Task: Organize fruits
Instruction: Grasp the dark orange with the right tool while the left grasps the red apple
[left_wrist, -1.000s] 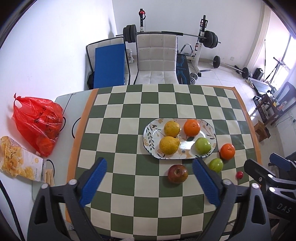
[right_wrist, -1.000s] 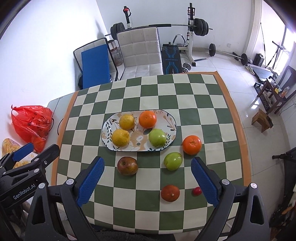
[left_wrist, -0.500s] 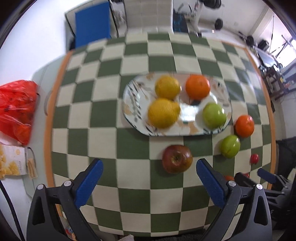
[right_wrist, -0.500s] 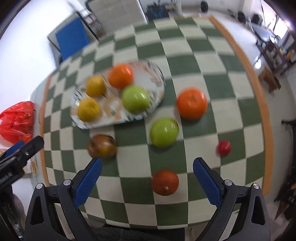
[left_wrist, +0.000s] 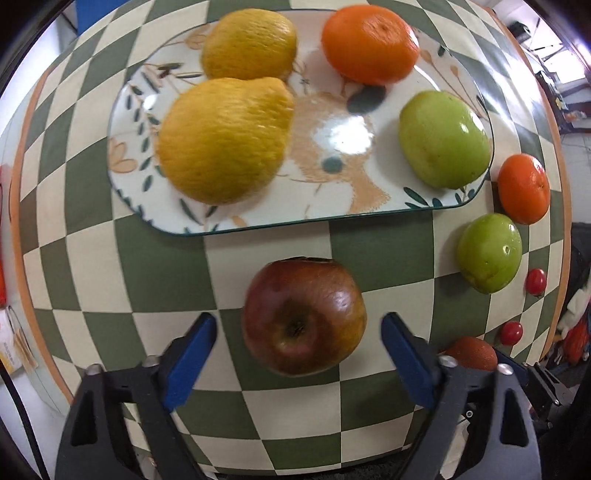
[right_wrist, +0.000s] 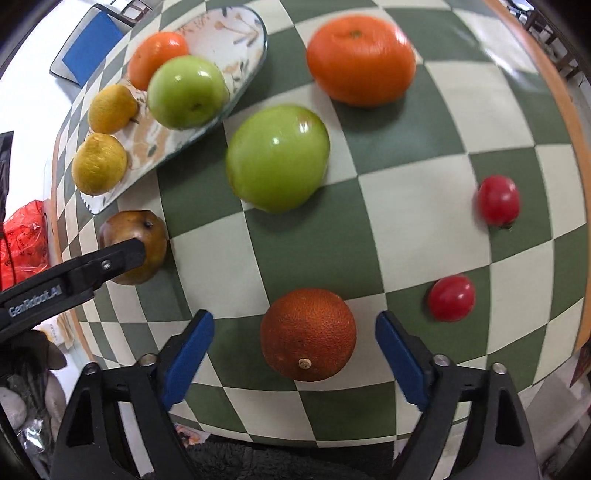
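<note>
A red-brown apple (left_wrist: 304, 315) lies on the checked cloth between the blue pads of my left gripper (left_wrist: 299, 332); the jaws are closing, with gaps still showing on both sides. A dark orange (right_wrist: 308, 334) sits between the pads of my right gripper (right_wrist: 295, 339), whose jaws are also closing without touching it. The patterned plate (left_wrist: 332, 210) holds two yellow citrus fruits (left_wrist: 225, 138), an orange (left_wrist: 369, 42) and a green apple (left_wrist: 445, 138). Loose on the cloth are a green apple (right_wrist: 277, 157), a bright orange (right_wrist: 360, 59) and two small red tomatoes (right_wrist: 498, 199).
The table's orange border (right_wrist: 554, 92) runs close on the right. A red plastic bag (right_wrist: 22, 240) and a snack packet (left_wrist: 11, 347) lie off the cloth at the left. The left gripper's black finger (right_wrist: 74, 277) reaches over the apple in the right wrist view.
Both grippers have dropped steeply toward the table and now point down. The apple has come between the left pads and the dark orange between the right pads; both jaws have narrowed.
</note>
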